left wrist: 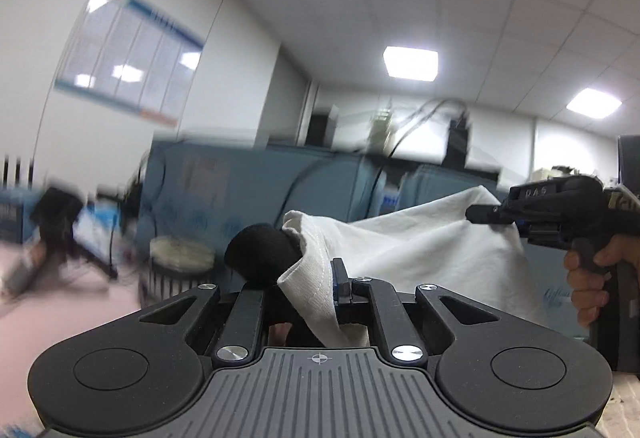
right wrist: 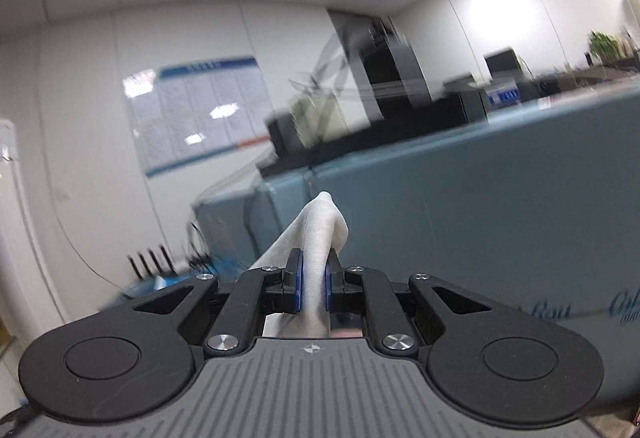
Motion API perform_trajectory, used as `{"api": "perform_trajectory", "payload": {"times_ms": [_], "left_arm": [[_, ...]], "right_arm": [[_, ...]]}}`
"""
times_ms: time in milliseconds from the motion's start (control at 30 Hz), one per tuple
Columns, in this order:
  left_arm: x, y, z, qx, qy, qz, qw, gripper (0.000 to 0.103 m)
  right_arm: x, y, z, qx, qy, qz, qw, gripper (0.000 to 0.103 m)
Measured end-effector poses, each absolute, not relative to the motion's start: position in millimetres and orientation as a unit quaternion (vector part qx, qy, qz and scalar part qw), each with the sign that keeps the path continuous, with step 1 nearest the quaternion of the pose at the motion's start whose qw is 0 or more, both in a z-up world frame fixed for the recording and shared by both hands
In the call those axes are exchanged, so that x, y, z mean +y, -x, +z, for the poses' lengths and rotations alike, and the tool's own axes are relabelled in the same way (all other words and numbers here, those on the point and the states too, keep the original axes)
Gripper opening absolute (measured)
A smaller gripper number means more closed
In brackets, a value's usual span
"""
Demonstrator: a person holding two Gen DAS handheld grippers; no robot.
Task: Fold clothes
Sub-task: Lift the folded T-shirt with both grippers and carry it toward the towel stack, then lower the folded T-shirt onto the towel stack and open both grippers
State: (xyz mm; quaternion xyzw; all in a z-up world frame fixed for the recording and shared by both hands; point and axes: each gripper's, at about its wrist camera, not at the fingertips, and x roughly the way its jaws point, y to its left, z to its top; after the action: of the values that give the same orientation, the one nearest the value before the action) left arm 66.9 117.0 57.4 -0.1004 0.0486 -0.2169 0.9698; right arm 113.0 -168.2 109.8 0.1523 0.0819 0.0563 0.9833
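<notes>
Nearest in the left wrist view, the left gripper (left wrist: pixel 320 278) is clamped on a hemmed edge of the white garment (left wrist: pixel 420 250), the cloth folding over its jaws at about 12 o'clock, with something dark and fuzzy (left wrist: pixel 262 252) just beside it at 11 that I cannot identify. From there the garment stretches away toward 2 o'clock, held up in the air with its long axis running between the two hands, to the right gripper (left wrist: pixel 486 215), held in a hand (left wrist: pixel 592 278). In its own view the right gripper (right wrist: pixel 314 284) pinches a bunched peak of the white garment (right wrist: pixel 320 230) tightly between blue pads (right wrist: pixel 297 284). Beyond stand blue partitions (left wrist: pixel 248 181) and a wall poster (left wrist: pixel 132 57). Both hands seem equally engaged; the next fold likely hinges on bringing this taut span down flat.
</notes>
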Motion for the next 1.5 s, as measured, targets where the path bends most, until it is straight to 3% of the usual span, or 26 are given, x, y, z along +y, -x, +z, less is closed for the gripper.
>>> {"api": "perform_trajectory", "payload": {"times_ms": [200, 333, 500, 600, 667, 767, 833, 967, 1033, 1333, 1500], "left_arm": [[125.8, -91.7, 27.2, 0.119, 0.141, -0.214, 0.959, 0.02], [120.2, -99.6, 12.9, 0.12, 0.132, -0.182, 0.967, 0.051], [119.4, -111.5, 5.1, 0.145, 0.137, -0.169, 0.965, 0.061], [117.2, -107.1, 5.5, 0.134, 0.129, -0.154, 0.97, 0.072], [117.7, -105.0, 4.8, 0.125, 0.131, -0.142, 0.973, 0.085], [122.1, -99.0, 6.6, 0.102, 0.143, -0.136, 0.975, 0.094], [125.7, -93.4, 9.2, 0.078, 0.154, -0.136, 0.976, 0.1], [128.1, -76.6, 15.8, 0.019, 0.157, -0.123, 0.98, 0.103], [124.3, -67.6, 22.3, 0.0, 0.147, -0.122, 0.982, 0.103], [91.9, -8.7, 45.8, 0.029, 0.135, -0.17, 0.976, 0.103], [56.4, 35.5, 47.4, 0.051, 0.097, -0.213, 0.971, 0.103]], "right_arm": [[-168.6, -147.9, 69.8, 0.12, -0.117, 0.016, 0.986, 0.01], [-164.2, -161.0, 48.1, 0.133, -0.099, -0.002, 0.986, 0.01], [-160.3, -168.9, 27.2, 0.141, -0.094, -0.014, 0.985, 0.011], [-159.8, -168.0, 24.5, 0.141, -0.097, -0.017, 0.985, 0.011], [-159.1, -165.8, 26.7, 0.138, -0.091, -0.021, 0.986, 0.012], [-159.1, -156.3, 33.5, 0.122, -0.089, -0.035, 0.988, 0.026], [-162.0, -143.9, 41.8, 0.111, -0.097, -0.049, 0.988, 0.055], [-170.7, -106.1, 62.8, 0.098, -0.109, -0.054, 0.988, 0.066], [-174.1, -81.1, 75.2, 0.092, -0.108, -0.041, 0.989, 0.078], [-183.4, 44.2, 116.3, 0.095, -0.077, -0.02, 0.992, 0.1], [-188.8, 103.9, 100.0, 0.107, -0.103, -0.054, 0.987, 0.103]]}}
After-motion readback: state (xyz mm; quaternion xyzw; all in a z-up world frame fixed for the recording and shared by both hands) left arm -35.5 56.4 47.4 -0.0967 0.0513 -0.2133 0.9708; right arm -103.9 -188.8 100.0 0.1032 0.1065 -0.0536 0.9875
